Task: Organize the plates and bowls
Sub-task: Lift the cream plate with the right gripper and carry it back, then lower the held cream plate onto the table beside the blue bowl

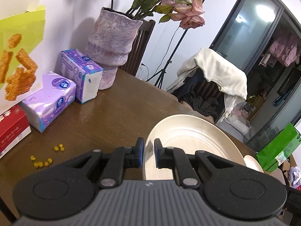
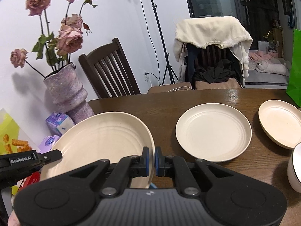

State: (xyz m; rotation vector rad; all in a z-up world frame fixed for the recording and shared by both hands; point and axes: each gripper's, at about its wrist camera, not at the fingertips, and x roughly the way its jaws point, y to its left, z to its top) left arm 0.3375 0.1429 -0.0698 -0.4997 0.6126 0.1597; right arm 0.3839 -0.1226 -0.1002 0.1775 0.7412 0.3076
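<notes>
Plate [image 2: 101, 137], cream, hangs tilted between our two tools, left tool [image 1: 149, 153] and right tool [image 2: 152, 161] each clamped on opposite rims, second plate [image 2: 213, 131] lying rightward on the counter [image 2: 188, 98].

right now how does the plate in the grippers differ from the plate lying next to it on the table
The held plate is tilted and lifted off the table; the middle plate lies flat on it. The held plate is pinched at its rim by the right gripper and the left gripper, one on each side; nothing touches the middle plate. Both are round, cream, with ringed wells, and both are empty.
</notes>
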